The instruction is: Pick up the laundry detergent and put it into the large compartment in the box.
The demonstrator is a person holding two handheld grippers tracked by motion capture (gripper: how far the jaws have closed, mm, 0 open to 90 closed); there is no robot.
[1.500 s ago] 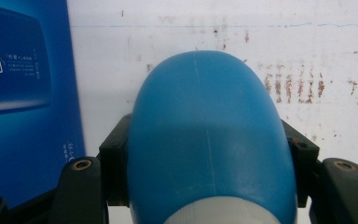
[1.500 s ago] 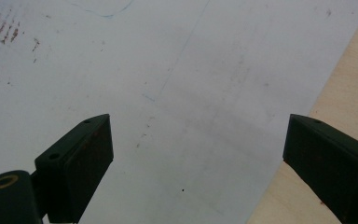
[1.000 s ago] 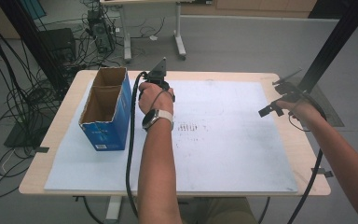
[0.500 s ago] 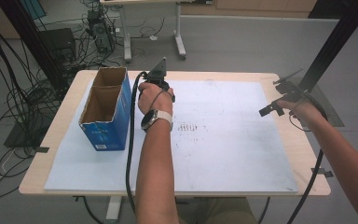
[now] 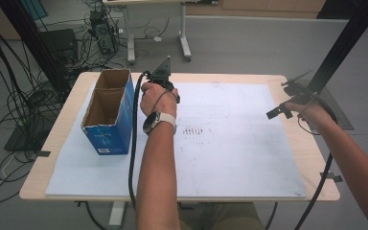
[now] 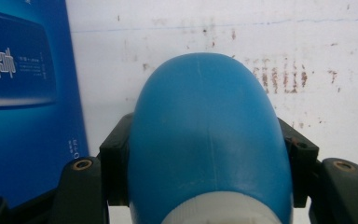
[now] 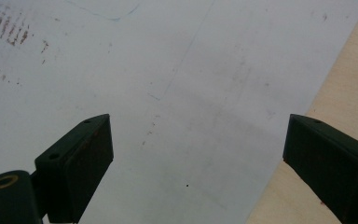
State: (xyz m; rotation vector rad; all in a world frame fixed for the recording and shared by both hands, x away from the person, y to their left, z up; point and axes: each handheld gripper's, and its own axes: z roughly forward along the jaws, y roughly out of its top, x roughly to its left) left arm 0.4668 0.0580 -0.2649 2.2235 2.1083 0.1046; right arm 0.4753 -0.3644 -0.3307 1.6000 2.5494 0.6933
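Observation:
A blue rounded plastic object point(image 6: 205, 112) with a white band at its near end sits between the jaws of my left gripper point(image 6: 207, 142), which is shut on it above the white sheet. In the high view the left gripper point(image 5: 165, 82) points down beside the open blue cardboard box point(image 5: 106, 115), and the hand hides the held object. The box's blue side point(image 6: 23, 93) stands just left of the held object. My right gripper point(image 7: 200, 154) hangs open with nothing between its fingers, over the sheet's right edge point(image 5: 283, 101).
A white sheet point(image 5: 230, 143) covers most of the wooden table point(image 5: 311, 158). Faint brown marks point(image 5: 194, 132) dot its middle. Cables trail from both grippers off the near edge. Desks, cables and dark posts stand on the floor beyond the table.

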